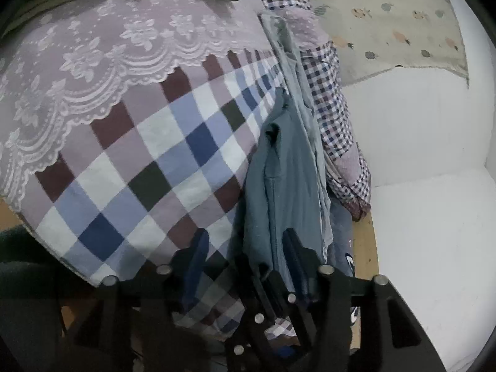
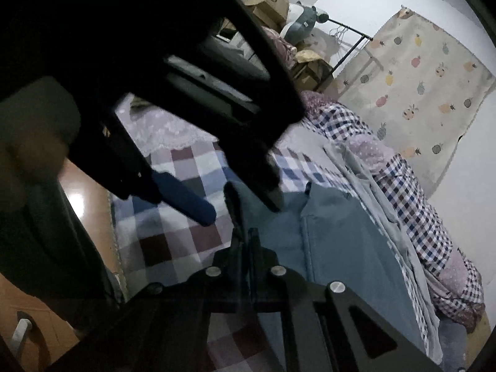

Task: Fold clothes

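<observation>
Left gripper (image 1: 245,257): jaws spread wide, low centre of the left wrist view. One blue finger lies over the checked cover; the other sits behind a fold of the grey-blue garment (image 1: 285,192). Nothing is pinched between them.

Right gripper (image 2: 246,245): jaws drawn nearly together at lower centre of the right wrist view, clamped on a bunched edge of the same garment.

Garment: hangs in a crumpled strip from centre to lower right of the left view, over the checked bedspread (image 1: 148,155). Lace overlay (image 1: 93,46) at upper left. Small-check quilt (image 1: 328,99) heaped along its right side.

Risk: with only one hold, the cloth is likely to sag, twist and fold unevenly; it may also snag the heaped quilt.

Obscured: the left tool blocks the upper left of the right view. Garment type, sleeves and hem cannot be made out.
</observation>
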